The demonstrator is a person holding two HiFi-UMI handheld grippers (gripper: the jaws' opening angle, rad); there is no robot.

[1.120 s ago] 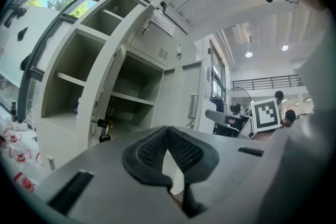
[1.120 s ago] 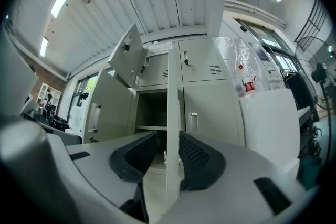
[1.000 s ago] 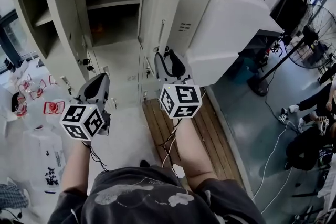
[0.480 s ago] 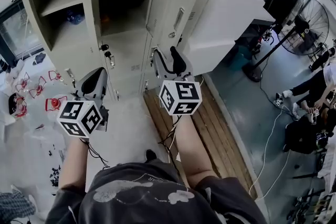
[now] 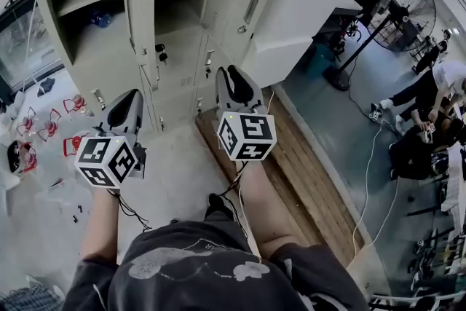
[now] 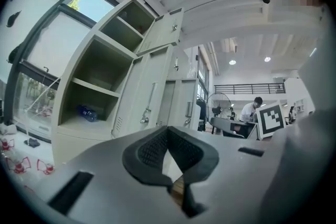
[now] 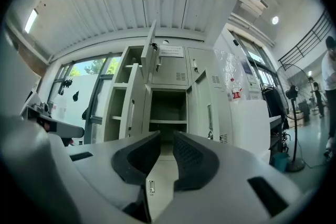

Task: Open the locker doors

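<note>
Pale locker doors point(image 5: 140, 11) hang open on bare shelves. The left gripper point(image 5: 129, 97) is pressed together. The right gripper point(image 5: 230, 76), empty and slightly spread, has just been closing; both are farther back than before.

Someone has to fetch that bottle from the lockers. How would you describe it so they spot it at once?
Face the grey bank of lockers and go to its leftmost open column. Beneath the shelf there, a small blue bottle lies on its side on the compartment floor. It is the only blue thing there, with nothing beside it.
</note>
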